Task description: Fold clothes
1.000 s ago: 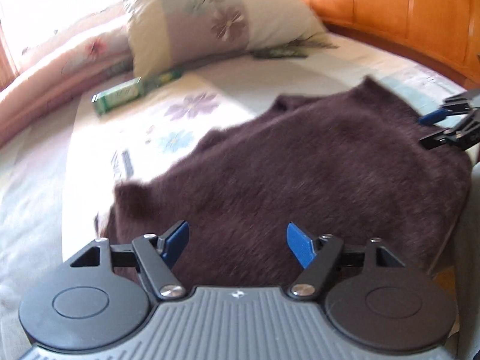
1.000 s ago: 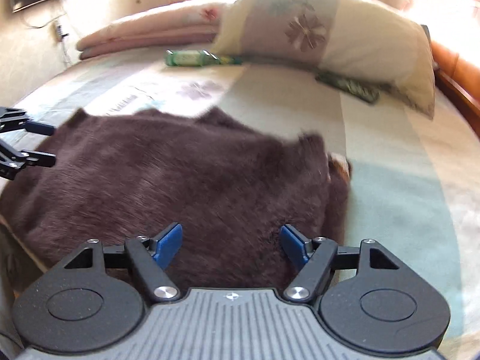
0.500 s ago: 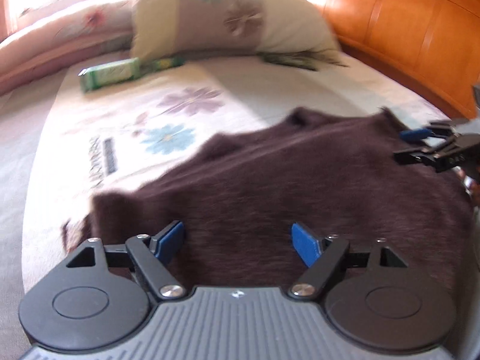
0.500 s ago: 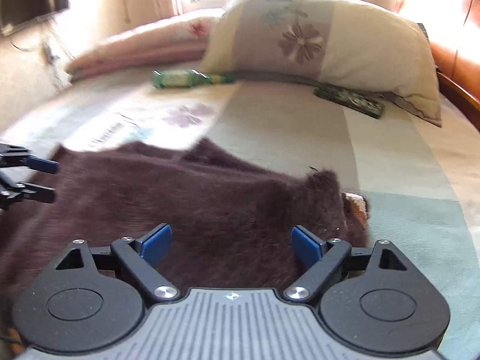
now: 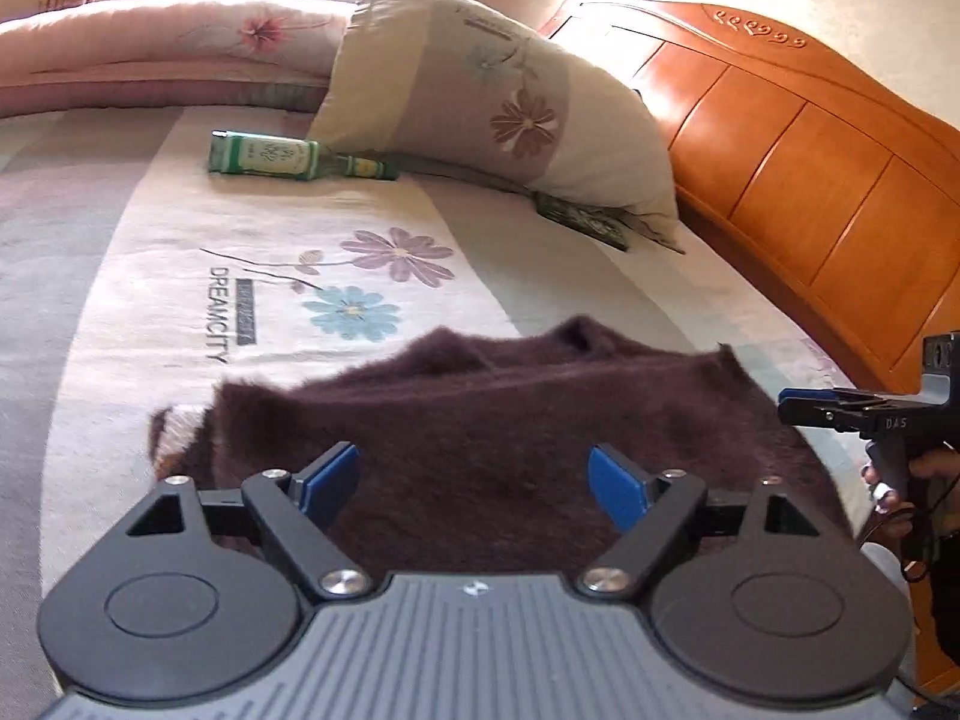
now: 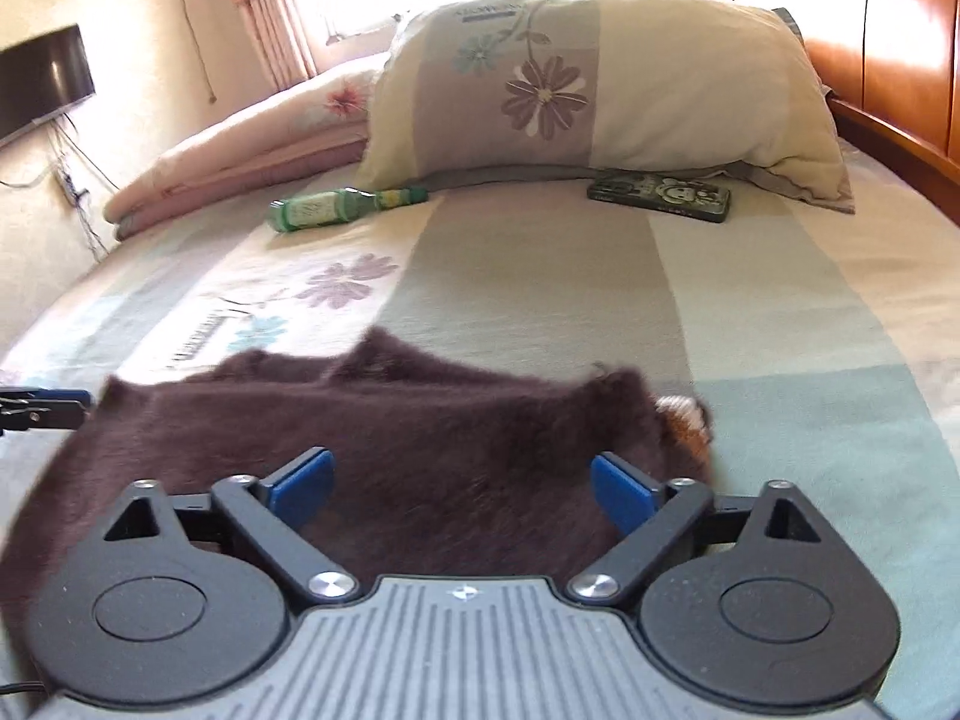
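sweater (image 5: 510, 420) flat on bed | left gripper (image 5: 474, 480) – right gripper (image 6: 462, 486): jaws just widened, empty

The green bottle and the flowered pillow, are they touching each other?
Cannot tell. In the left wrist view the green bottle's neck reaches the flowered pillow's lower edge, but neither view plainly shows contact or a gap.

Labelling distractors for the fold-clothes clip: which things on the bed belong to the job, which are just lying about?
Job:
- fuzzy brown garment, spread on the bedspread
- left tongs, open, nothing between them
- right tongs, open, nothing between them

Lying about:
- green bottle
- phone
- pillow
- folded quilt
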`<state>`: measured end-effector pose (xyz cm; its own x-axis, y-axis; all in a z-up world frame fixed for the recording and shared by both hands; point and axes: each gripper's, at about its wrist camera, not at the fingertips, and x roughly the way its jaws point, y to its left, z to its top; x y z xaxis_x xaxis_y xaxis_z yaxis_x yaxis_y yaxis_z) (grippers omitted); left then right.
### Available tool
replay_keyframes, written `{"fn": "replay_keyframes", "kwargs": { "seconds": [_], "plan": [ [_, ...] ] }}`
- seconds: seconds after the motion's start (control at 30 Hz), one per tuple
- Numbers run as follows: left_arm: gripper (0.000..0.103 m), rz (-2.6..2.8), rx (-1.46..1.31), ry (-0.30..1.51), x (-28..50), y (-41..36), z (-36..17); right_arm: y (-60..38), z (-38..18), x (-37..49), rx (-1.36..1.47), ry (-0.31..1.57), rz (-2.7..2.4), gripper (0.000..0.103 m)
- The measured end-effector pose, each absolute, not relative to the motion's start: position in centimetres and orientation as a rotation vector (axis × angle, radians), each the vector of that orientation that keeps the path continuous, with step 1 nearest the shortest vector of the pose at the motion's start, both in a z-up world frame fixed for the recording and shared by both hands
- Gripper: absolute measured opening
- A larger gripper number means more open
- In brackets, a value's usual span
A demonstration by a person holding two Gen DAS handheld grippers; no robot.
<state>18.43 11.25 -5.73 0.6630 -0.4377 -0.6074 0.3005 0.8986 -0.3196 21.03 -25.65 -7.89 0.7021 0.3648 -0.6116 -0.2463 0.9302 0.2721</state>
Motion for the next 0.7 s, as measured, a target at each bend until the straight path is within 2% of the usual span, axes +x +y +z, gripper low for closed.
{"fn": "replay_keyframes", "kwargs": {
  "seconds": [0.2, 0.33, 0.43, 0.53, 0.7],
  "plan": [
    [0.084, -0.268, -0.29, 0.834, 15.6, 12.3, -9.3, -26.4, -9.6, 16.0, 0.279, 0.749, 0.309, 0.103],
    [0.085, -0.217, -0.369, 0.793, 13.9, 12.1, -7.1, -28.3, -9.9, 13.5, 0.413, 0.717, 0.298, 0.103],
    [0.089, -0.276, -0.358, 0.768, 12.4, 10.7, -5.8, -28.0, -8.5, 12.4, 0.424, 0.705, 0.295, 0.103],
    [0.09, -0.267, -0.329, 0.78, 11.6, 9.5, -6.3, -26.7, -7.8, 11.9, 0.402, 0.687, 0.339, 0.103],
    [0.09, -0.196, -0.45, 0.848, 10.6, 11.5, -8.5, -25.7, -9.1, 11.7, 0.379, 0.736, 0.287, 0.103]
  ]
}}
